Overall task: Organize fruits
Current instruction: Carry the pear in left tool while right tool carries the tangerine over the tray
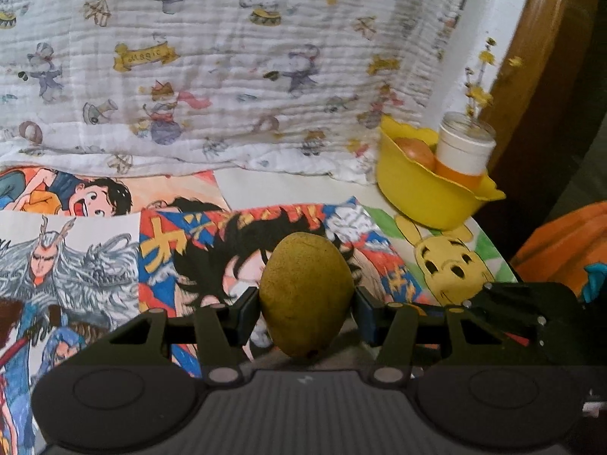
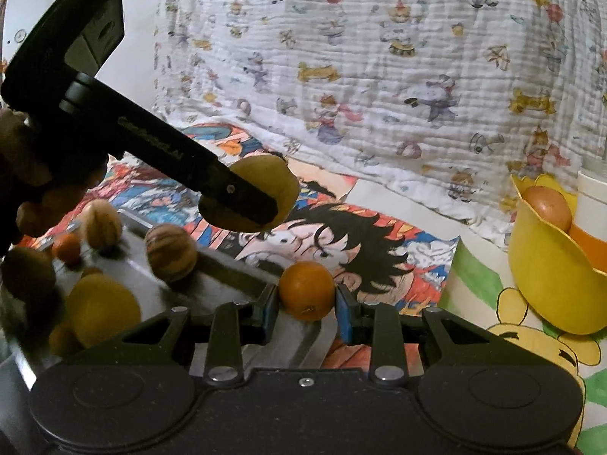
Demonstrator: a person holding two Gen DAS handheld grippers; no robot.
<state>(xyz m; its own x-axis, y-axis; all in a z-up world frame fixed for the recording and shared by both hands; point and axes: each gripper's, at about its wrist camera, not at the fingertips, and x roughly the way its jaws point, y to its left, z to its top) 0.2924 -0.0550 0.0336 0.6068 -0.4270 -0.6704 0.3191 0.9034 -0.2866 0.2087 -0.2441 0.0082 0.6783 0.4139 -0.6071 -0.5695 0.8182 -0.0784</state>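
Olive-green and speckled, a mango (image 1: 306,295) sits clamped between the two blue-padded fingers of the left hand-held gripper (image 1: 306,309), lifted above the surface (image 1: 296,189), which is papered with bright cartoon drawings. From the right wrist view the same mango (image 2: 265,189) appears raised over the drawings, with one black finger of the left hand-held gripper (image 2: 242,199) crossing in front of it. The right hand-held gripper (image 2: 306,303) is closed on a small orange (image 2: 307,290), its pads pressing both sides, just past the near corner of a metal tray (image 2: 235,269). On the tray lie two striped brown round fruits (image 2: 171,252), a yellow fruit (image 2: 100,313), a little orange fruit (image 2: 66,247) and a dark brown one (image 2: 26,273). Well apart to the right stands a yellow bowl (image 1: 428,197) with a wavy rim, holding a reddish-orange fruit (image 1: 415,151) and a white cup (image 1: 464,148). A printed white cloth (image 1: 227,57) hangs behind the surface.
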